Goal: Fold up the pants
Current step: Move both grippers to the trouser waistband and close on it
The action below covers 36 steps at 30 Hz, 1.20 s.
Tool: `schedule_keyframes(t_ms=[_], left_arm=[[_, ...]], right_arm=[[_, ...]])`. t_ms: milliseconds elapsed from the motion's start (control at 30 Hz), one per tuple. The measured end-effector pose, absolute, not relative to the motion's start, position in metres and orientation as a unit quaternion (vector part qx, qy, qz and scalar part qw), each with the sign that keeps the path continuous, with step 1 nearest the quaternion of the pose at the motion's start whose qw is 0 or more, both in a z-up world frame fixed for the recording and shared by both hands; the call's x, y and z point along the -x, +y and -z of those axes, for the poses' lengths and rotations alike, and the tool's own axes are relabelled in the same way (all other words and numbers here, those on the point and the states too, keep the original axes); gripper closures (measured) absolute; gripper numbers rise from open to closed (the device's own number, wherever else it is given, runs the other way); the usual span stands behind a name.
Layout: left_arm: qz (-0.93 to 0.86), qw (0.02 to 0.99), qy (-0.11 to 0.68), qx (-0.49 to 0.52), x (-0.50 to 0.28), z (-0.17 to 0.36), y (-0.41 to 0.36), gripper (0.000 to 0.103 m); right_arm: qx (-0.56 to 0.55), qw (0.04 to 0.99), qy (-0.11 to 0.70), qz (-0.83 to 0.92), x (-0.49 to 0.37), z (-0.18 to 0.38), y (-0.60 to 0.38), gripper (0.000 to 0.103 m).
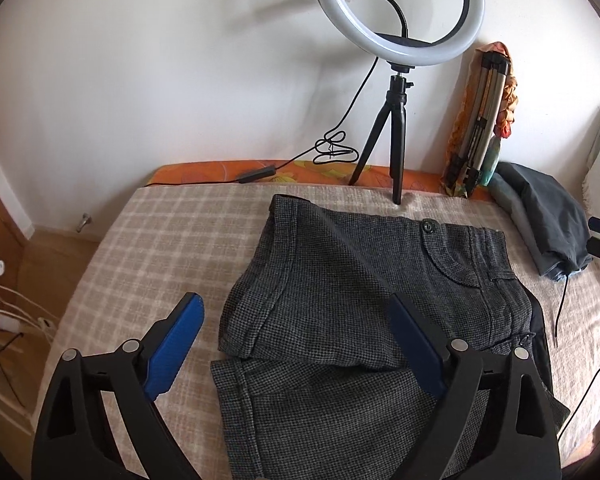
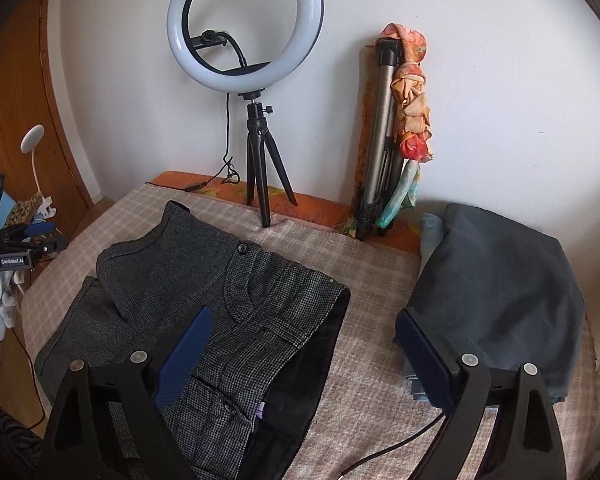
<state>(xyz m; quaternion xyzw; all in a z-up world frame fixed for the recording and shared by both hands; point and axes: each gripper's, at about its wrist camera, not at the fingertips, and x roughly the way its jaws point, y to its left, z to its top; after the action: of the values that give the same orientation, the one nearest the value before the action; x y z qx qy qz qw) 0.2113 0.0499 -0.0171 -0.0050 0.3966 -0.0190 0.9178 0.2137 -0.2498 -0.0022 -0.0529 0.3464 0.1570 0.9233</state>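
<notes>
The left gripper point(image 1: 296, 344) fills the bottom of the left wrist view, its blue fingers point(image 1: 176, 344) spread wide and holding nothing. The left finger hangs over the checked blanket point(image 1: 148, 248); the right finger lies over the pants point(image 1: 340, 280), though contact cannot be judged. The pants, grey houndstooth, lie folded in the centre of this frame, with the waistband and button point(image 1: 427, 227) toward the upper right and a leg end doubled over at lower centre.

In the right wrist view the right gripper point(image 2: 304, 356) is likewise wide open and empty. Its left finger point(image 2: 184, 360) sits above the pants point(image 2: 204, 288) at lower left, while its right finger is at lower right, in front of a folded dark cloth point(image 2: 500, 292). The dark lining at the pants' waist opening shows at lower centre, between the fingers.

A ring light point(image 2: 246, 28) on a small tripod stands at the top centre, at the far edge of the blanket, and a folded tripod point(image 2: 380, 132) wrapped with an orange scarf leans on the wall to its right. The left gripper point(image 2: 16, 240) appears at the left edge of this view.
</notes>
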Motion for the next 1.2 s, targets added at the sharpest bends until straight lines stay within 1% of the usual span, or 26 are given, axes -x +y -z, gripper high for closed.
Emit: schedule_keyframes(t_ms=[67, 200, 333, 533, 767, 933, 1033, 1100, 1167, 1200], left_arm=[[0.021, 0.914, 0.406, 0.003, -0.231, 0.019, 0.057, 0.011], [0.027, 0.908, 0.418, -0.003, -0.274, 0.025, 0.067, 0.012], [0.054, 0.894, 0.444, 0.031, -0.318, 0.039, 0.079, 0.012], [0.079, 0.878, 0.469, 0.041, -0.366, 0.065, 0.081, 0.012], [0.070, 0.866, 0.494, 0.033, -0.403, 0.107, 0.083, 0.010], [0.075, 0.855, 0.509, 0.068, -0.418, 0.126, 0.090, 0.010], [0.071, 0.849, 0.519, 0.066, -0.422, 0.134, 0.087, 0.010], [0.078, 0.849, 0.519, 0.060, -0.422, 0.136, 0.084, 0.012], [0.082, 0.850, 0.517, 0.053, -0.424, 0.136, 0.080, 0.022], [0.087, 0.848, 0.520, 0.051, -0.425, 0.137, 0.078, 0.034]], right_arm=[[0.067, 0.917, 0.355, -0.169, -0.230, 0.007, -0.245, 0.011], [0.070, 0.906, 0.379, -0.178, -0.266, 0.022, -0.238, 0.016], [0.063, 0.891, 0.410, -0.187, -0.303, 0.043, -0.233, 0.016], [0.058, 0.875, 0.440, -0.194, -0.343, 0.070, -0.230, 0.016], [0.006, 0.860, 0.470, -0.199, -0.383, 0.095, -0.242, 0.014], [0.015, 0.850, 0.488, -0.197, -0.402, 0.111, -0.236, 0.014], [0.010, 0.844, 0.496, -0.203, -0.407, 0.121, -0.234, 0.014], [0.015, 0.840, 0.502, -0.208, -0.408, 0.128, -0.232, 0.014], [0.019, 0.836, 0.506, -0.213, -0.408, 0.134, -0.230, 0.014], [0.017, 0.833, 0.508, -0.216, -0.408, 0.137, -0.229, 0.015]])
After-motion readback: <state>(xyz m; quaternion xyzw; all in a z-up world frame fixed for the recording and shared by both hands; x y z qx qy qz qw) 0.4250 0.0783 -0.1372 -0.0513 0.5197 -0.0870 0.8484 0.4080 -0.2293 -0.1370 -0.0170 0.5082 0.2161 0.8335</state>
